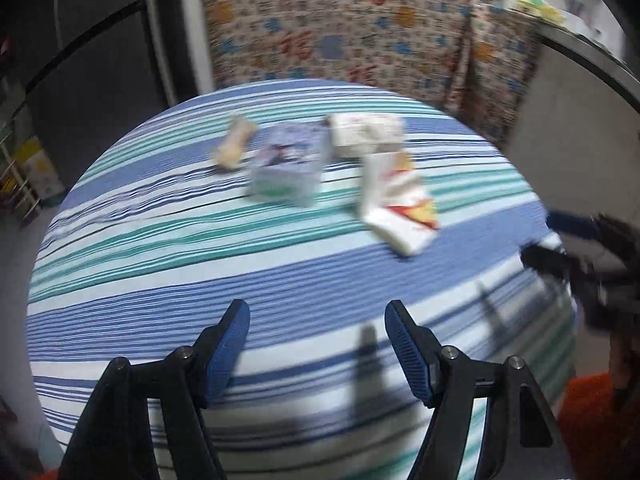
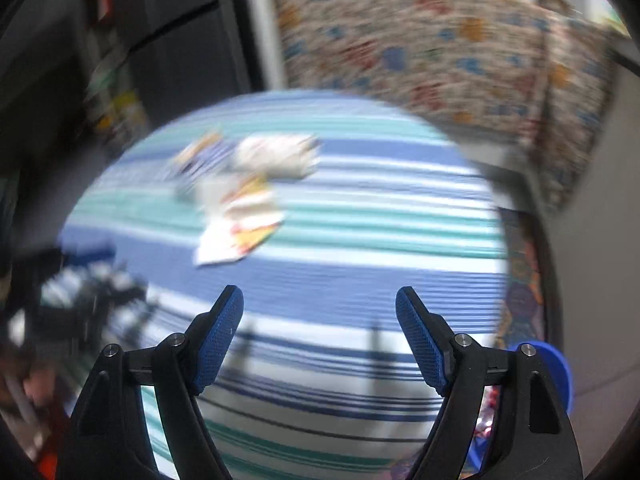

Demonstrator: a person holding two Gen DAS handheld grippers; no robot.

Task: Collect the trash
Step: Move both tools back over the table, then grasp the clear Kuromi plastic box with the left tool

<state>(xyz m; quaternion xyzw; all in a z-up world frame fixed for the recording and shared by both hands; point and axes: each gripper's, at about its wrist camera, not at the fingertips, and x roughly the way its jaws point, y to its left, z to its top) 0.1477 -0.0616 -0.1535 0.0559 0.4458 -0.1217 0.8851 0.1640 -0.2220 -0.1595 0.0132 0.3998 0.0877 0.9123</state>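
Observation:
Several pieces of trash lie near the far side of a round table with a blue, white and teal striped cloth [image 1: 160, 280]: a beige wrapper [image 1: 234, 145], a pale blue box [image 1: 288, 166], a white crumpled pack [image 1: 366, 132] and a white, red and yellow carton [image 1: 398, 204]. My left gripper [image 1: 317, 312] is open and empty, hovering over the near part of the table. My right gripper [image 2: 319, 300] is open and empty too, and shows blurred at the right edge of the left wrist view [image 1: 568, 248]. The carton [image 2: 240, 224] and white pack [image 2: 276, 156] show blurred in the right wrist view.
A chair with a floral patterned cover [image 1: 340, 28] stands behind the table. A dark cabinet [image 1: 80, 60] is at the left. A blue round object [image 2: 556, 372] sits low at the right. Both views are motion blurred.

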